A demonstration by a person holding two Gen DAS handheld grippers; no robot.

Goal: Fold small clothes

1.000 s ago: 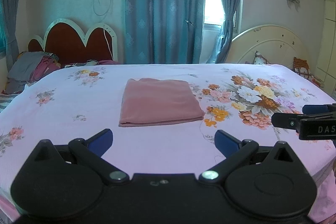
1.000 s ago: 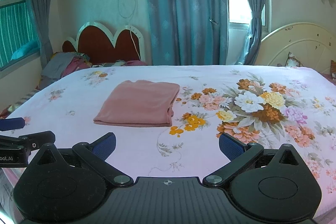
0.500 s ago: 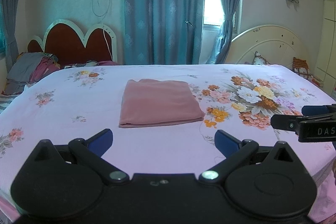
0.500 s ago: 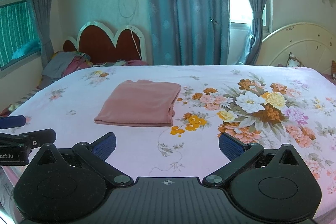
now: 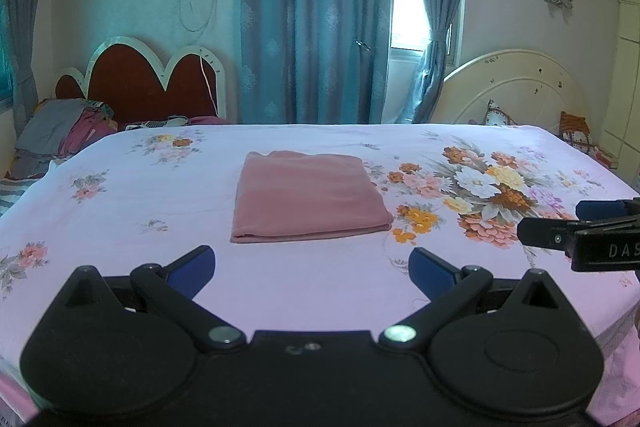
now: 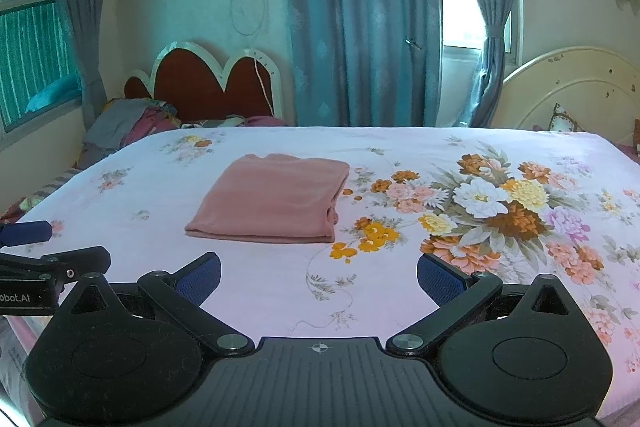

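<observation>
A pink garment [image 5: 308,195] lies folded into a neat rectangle on the flowered bedsheet [image 5: 160,211], a short way beyond both grippers; in the right wrist view the pink garment [image 6: 272,197] sits left of centre. My left gripper [image 5: 312,265] hovers open over the near edge of the bed, nothing between its blue pads. My right gripper [image 6: 318,273] is likewise open and empty. Each gripper shows at the edge of the other's view: the right gripper [image 5: 568,223] at the far right, the left gripper [image 6: 48,243] at the far left.
A pile of clothes [image 5: 60,135] lies on a second bed with a red headboard [image 5: 148,87] at the back left. A cream headboard [image 5: 516,87] and cushions [image 5: 576,131] stand at the right. Blue curtains [image 5: 316,15] hang behind the bed.
</observation>
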